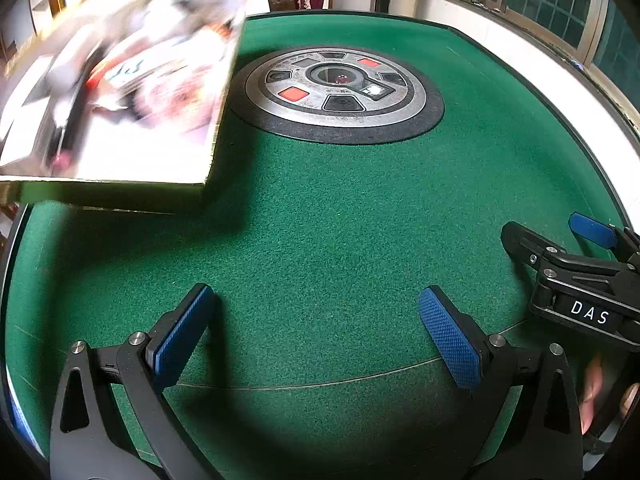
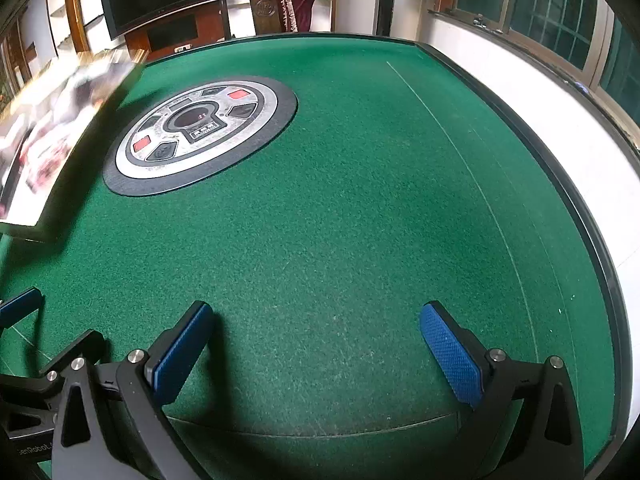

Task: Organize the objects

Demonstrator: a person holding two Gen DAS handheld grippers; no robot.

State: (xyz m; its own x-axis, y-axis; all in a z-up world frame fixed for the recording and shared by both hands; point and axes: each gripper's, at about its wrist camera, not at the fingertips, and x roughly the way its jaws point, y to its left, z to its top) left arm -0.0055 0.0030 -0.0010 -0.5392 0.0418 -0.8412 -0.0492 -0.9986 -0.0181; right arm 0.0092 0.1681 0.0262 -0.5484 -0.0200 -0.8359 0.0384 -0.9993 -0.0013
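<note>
Green felt bench [image 2: 360, 200] lies bare beneath both wide-apart, empty hand-held grippers, left [image 1: 316, 332] and right [image 2: 316, 344]; the blurred, seemingly unsteady box [image 1: 120, 92] could slide onto the control dial [image 1: 340, 92].

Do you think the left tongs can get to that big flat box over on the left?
Probably yes. The left tongs stand wide open and empty, with only bare green felt between them and the box. The box is blurred and looks broad, so gripping its near edge seems likelier than spanning it.
</note>
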